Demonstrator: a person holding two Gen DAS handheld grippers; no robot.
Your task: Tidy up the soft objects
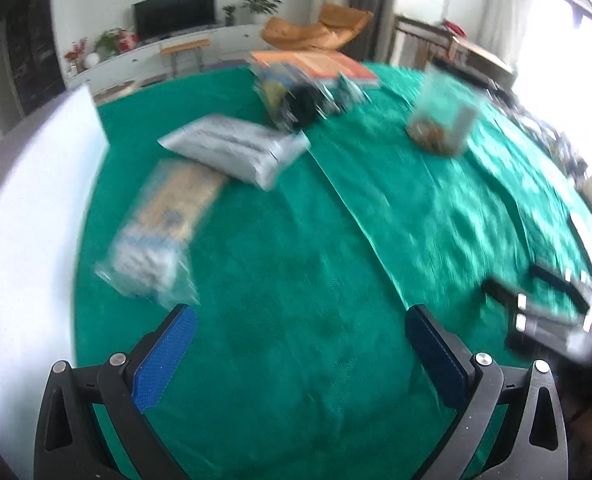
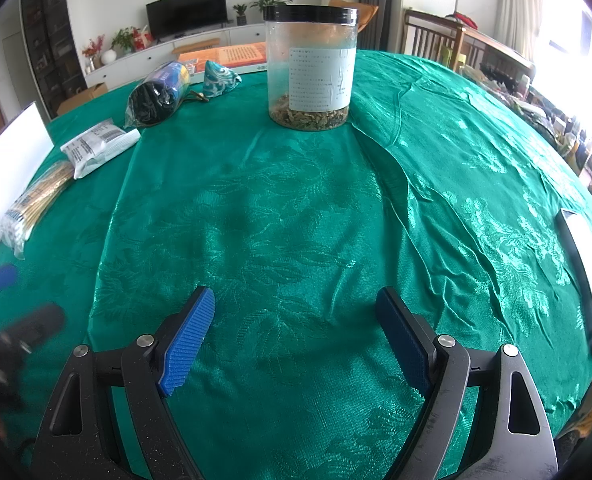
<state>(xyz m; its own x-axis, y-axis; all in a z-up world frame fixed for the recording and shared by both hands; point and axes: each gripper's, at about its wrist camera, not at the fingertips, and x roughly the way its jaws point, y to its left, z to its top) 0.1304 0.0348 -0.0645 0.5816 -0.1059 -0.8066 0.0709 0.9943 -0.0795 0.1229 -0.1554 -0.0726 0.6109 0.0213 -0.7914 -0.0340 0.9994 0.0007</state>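
My left gripper (image 1: 300, 316) is open and empty above the green tablecloth (image 1: 296, 280); its view is blurred. Just ahead to its left lies a clear bag of cotton swabs (image 1: 163, 232), and beyond that a grey-white foil pouch (image 1: 235, 148). My right gripper (image 2: 296, 300) is open and empty over the cloth (image 2: 296, 220). In the right wrist view the swab bag (image 2: 35, 200) and the pouch (image 2: 99, 144) lie at the far left, with a dark rolled bundle in a clear bag (image 2: 155, 96) and a teal patterned pouch (image 2: 219, 76) further back.
A clear jar with a black lid (image 2: 310, 68) stands at the table's middle back; it also shows blurred in the left wrist view (image 1: 444, 120). A white board (image 2: 7, 168) stands at the left edge. A phone (image 2: 588, 272) lies at the right. An orange book (image 2: 231, 56) lies at the back.
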